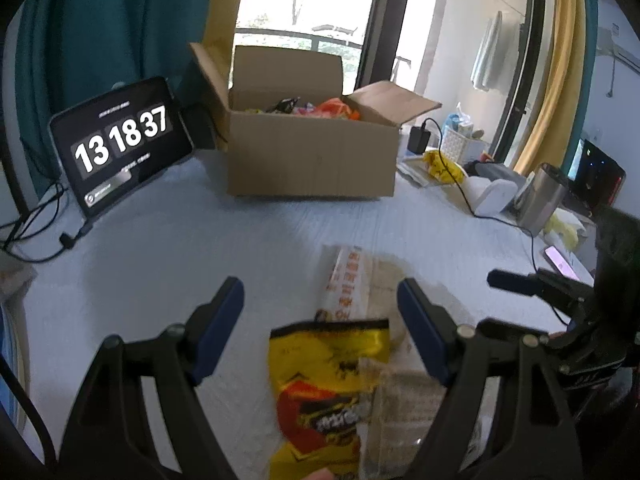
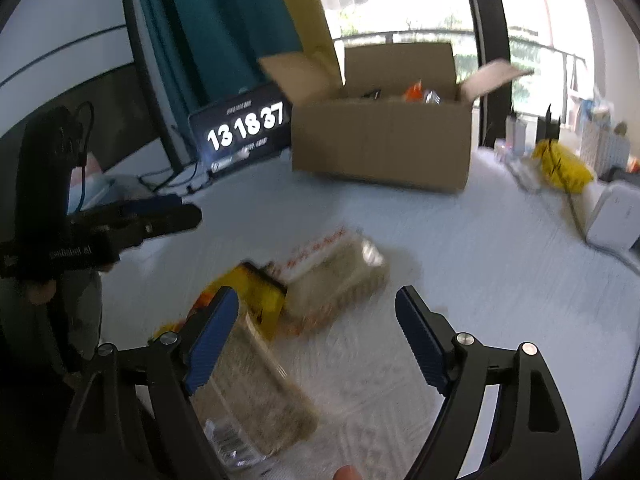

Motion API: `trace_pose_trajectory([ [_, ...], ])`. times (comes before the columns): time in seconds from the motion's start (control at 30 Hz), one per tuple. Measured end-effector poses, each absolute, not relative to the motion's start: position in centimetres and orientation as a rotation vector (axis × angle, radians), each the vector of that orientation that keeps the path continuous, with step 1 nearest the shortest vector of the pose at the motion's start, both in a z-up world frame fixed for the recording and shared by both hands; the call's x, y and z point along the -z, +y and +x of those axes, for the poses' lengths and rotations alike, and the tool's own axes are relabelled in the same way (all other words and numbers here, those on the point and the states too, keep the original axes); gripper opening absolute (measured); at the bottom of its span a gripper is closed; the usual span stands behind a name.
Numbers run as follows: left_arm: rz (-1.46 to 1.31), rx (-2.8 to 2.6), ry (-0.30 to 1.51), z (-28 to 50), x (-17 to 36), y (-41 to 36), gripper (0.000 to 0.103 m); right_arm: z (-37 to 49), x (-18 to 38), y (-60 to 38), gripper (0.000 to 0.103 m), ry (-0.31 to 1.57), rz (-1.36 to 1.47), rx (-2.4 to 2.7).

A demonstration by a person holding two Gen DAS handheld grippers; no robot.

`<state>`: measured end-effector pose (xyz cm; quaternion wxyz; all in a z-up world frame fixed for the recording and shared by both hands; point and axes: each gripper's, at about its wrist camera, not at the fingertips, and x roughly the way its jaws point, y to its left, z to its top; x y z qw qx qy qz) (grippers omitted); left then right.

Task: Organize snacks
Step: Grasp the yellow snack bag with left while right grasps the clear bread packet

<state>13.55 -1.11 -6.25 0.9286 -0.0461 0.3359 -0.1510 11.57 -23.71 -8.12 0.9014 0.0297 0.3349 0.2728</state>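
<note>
A yellow snack packet (image 1: 328,392) and two clear packs of beige crackers (image 1: 360,280) (image 1: 404,408) lie in a loose pile on the white table (image 1: 180,248). My left gripper (image 1: 320,292) hangs just above them, open, its pads touching nothing. In the right wrist view the same pile shows blurred: yellow packet (image 2: 256,300), orange-printed pack (image 2: 336,276), nearer clear pack (image 2: 256,400). My right gripper (image 2: 316,300) is open over the pile, holding nothing. An open cardboard box (image 1: 312,160) (image 2: 380,148) with several snacks inside stands behind.
A tablet showing a clock (image 1: 120,140) leans at the back left, cables beside it. To the right are a charger with black cable (image 1: 418,140), white basket (image 1: 460,144), yellow bag (image 1: 440,164), white device (image 1: 492,196), metal cup (image 1: 540,196) and a phone (image 1: 560,260).
</note>
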Motion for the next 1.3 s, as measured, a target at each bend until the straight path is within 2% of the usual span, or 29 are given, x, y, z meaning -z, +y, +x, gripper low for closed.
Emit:
trace_pose_trajectory([
  [0.43, -0.136, 0.291, 0.745, 11.6, 9.5, 1.8, 0.080, 7.6, 11.5, -18.9, 0.084, 0.831, -0.055, -0.719],
  [0.57, -0.142, 0.286, 0.761, 11.1, 10.4, 2.4, 0.080, 6.6, 12.2, -17.4, 0.092, 0.818, -0.149, -0.730],
  [0.7, -0.150, 0.289, 0.784, 11.0, 11.2, 2.7, 0.080, 6.4, 12.8, -16.5, 0.094, 0.789, -0.261, -0.698],
  [0.97, -0.163, 0.343, 0.854, 11.5, 13.0, 1.7, 0.081, 8.8, 13.7, -18.0, 0.098, 0.831, -0.224, -0.647],
  [1.03, -0.147, 0.370, 0.876, 11.5, 13.6, 0.9, 0.085, 9.1, 13.7, -18.6, 0.098, 0.834, -0.190, -0.624],
  [1.1, -0.143, 0.397, 0.890, 11.4, 14.0, 0.1, 0.090, 9.6, 13.7, -19.6, 0.097, 0.850, -0.120, -0.596],
  [1.3, -0.099, 0.435, 0.899, 11.3, 14.0, -2.0, 0.091, 9.9, 12.9, -22.3, 0.091, 0.856, -0.002, -0.577],
])
